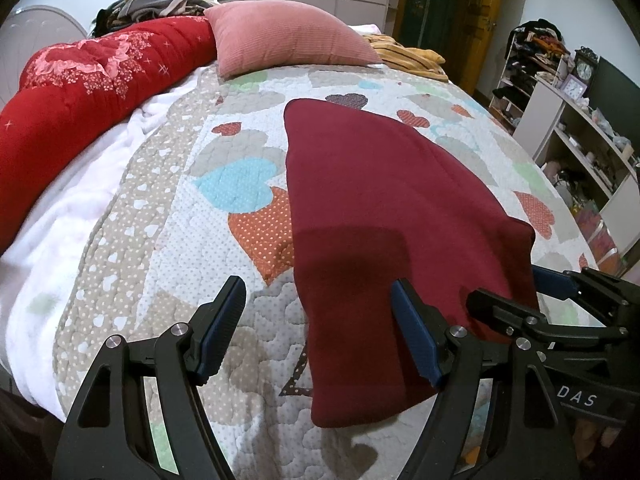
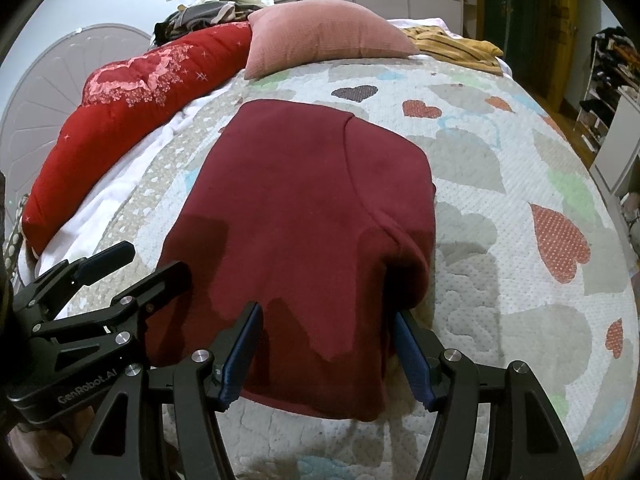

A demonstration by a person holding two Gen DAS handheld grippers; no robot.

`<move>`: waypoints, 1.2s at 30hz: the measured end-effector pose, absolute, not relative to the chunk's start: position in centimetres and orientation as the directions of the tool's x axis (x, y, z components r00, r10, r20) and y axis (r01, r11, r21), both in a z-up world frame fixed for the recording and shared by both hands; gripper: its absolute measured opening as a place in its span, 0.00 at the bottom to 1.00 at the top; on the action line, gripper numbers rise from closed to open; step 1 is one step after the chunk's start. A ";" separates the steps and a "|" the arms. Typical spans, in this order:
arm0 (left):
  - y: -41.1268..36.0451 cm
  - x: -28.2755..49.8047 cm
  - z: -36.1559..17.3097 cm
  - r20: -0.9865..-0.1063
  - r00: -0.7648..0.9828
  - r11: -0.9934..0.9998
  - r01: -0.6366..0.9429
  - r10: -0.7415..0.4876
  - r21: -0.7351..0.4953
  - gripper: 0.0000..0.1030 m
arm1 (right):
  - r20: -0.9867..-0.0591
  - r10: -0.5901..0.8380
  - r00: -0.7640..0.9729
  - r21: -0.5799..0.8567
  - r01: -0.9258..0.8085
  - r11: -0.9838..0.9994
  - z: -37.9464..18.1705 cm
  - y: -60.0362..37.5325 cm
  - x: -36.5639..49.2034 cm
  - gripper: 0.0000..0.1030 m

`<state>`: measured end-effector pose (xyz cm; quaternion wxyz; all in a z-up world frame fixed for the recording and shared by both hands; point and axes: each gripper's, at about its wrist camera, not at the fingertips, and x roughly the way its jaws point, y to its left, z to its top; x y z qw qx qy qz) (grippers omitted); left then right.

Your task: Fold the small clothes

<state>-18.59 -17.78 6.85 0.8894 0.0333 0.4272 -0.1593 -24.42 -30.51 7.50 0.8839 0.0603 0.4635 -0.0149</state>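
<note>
- The dark red garment (image 2: 304, 208) lies flat on the bed, folded into a long panel that runs away from me toward the pillow, its near end close to the bed's front edge.
- On its right side a folded-over layer makes a curved seam line, and the near right corner bulges up in a soft roll.
- My right tongs (image 2: 326, 354) stand spread, 1 blue pad on each side of the garment's near end; the cloth sits between them, but I cannot tell whether the pads touch it.
- My left tongs (image 1: 318, 316) are spread too, over the garment's near left edge: the right pad sits above the red cloth, the left pad above bare quilt.
- In the left view the right tongs show at the lower right, just beside the garment's near right corner; in the right view the left tongs show at the lower left.
- Under the garment is a quilted bedspread (image 2: 500, 216) printed with grey, orange, blue and green hearts.
- A pink ribbed pillow (image 2: 324, 32) rests at the far end of the bed, well apart from the garment.
- A red floral comforter (image 1: 92, 88) is rolled along the bed's left side, with white bedding beside it.
- A yellow striped cloth (image 1: 408, 58) lies just right of the pillow, and a heap of clothes (image 1: 164, 0) sits behind the comforter.
- Shelves (image 1: 576, 120) with 2 clocks stand at the far right.
</note>
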 end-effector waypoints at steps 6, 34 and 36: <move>-17.5 -18.3 6.9 -0.760 0.589 0.943 0.320 -0.274 -0.092 0.74 | -0.822 0.031 0.568 0.094 0.081 0.992 7.4 -30.4 -24.3 0.61; -1.9 -2.4 -0.3 -0.839 0.542 0.994 -0.063 -0.045 -0.093 0.88 | -0.757 -0.403 0.514 -0.113 0.504 0.856 2.8 -55.5 -17.3 1.00; -1.9 -2.5 -0.4 -0.837 0.546 0.993 -0.065 -0.045 -0.096 0.89 | -0.766 -0.389 0.511 -0.090 0.515 0.853 2.7 -55.9 -17.5 1.00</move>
